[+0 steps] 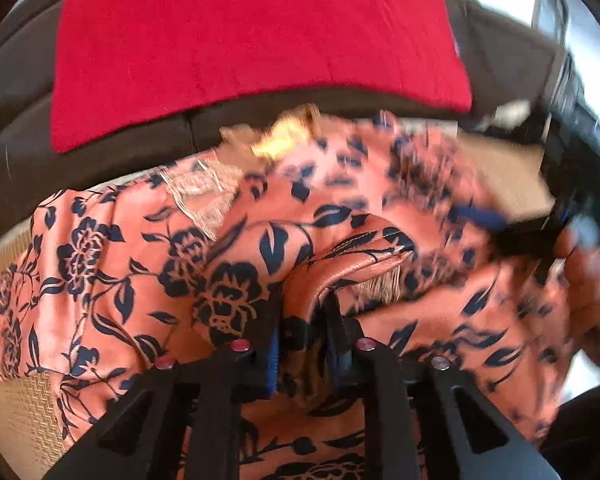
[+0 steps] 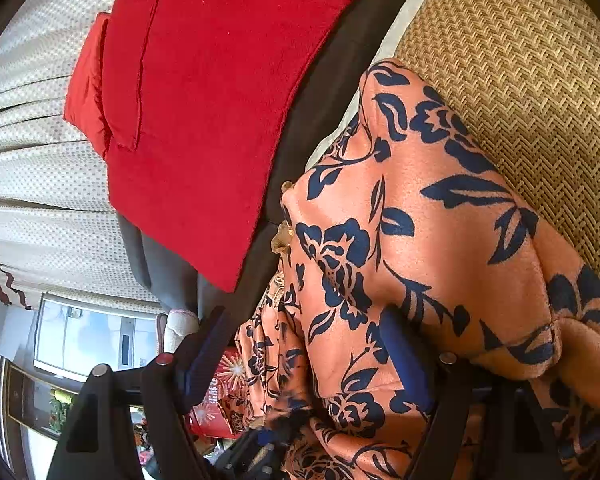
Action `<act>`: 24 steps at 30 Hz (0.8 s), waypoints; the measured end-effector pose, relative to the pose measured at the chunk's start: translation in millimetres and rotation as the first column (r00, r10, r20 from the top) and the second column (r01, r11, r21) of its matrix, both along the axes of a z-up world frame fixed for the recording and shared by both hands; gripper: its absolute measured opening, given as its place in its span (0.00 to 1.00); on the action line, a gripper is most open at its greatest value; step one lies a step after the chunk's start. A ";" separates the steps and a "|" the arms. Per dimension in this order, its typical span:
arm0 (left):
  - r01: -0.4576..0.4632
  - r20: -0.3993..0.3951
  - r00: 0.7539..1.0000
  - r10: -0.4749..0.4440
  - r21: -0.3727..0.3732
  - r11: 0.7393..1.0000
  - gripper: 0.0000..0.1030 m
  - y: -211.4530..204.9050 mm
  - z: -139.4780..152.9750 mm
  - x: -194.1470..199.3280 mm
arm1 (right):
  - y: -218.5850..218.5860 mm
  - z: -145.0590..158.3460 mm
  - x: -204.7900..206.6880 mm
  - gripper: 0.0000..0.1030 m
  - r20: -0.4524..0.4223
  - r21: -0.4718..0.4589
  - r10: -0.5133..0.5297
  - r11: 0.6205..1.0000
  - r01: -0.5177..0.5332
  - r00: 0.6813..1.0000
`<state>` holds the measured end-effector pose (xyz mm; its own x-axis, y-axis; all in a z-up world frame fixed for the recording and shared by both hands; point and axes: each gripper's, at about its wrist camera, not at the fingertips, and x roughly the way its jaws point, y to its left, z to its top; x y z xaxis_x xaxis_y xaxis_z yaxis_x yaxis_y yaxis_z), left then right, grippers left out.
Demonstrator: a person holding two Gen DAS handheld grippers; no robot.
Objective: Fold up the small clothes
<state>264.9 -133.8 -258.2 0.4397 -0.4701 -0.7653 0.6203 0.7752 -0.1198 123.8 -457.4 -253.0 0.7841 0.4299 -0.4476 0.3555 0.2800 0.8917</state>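
Observation:
An orange garment with a navy flower print [image 1: 112,264] lies crumpled on a woven mat. My left gripper [image 1: 302,306] sits low in the left wrist view, its jaws nearly together and pinching a raised fold with a stitched hem. In the right wrist view the same garment [image 2: 420,240] fills the middle and right. My right gripper [image 2: 302,316] stands wide, with cloth bulging between its jaws. Its left finger [image 2: 204,344] is free of the fabric. Its right finger [image 2: 404,356] lies against the cloth. The right gripper [image 1: 572,184] and the hand holding it appear blurred at the right of the left wrist view.
A red cushion cover [image 1: 240,48] leans on a dark sofa back [image 1: 28,148] behind the garment. The tan woven mat [image 2: 520,64] covers the seat. A dotted curtain [image 2: 36,168], a window [image 2: 92,336] and a red printed packet [image 2: 220,392] lie beyond.

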 end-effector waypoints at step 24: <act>-0.849 -0.234 0.526 0.818 -0.204 0.487 0.55 337.4 11.6 36.0 | 39.5 17.9 21.5 0.78 -0.074 -0.186 0.022 0.982 -0.036 0.997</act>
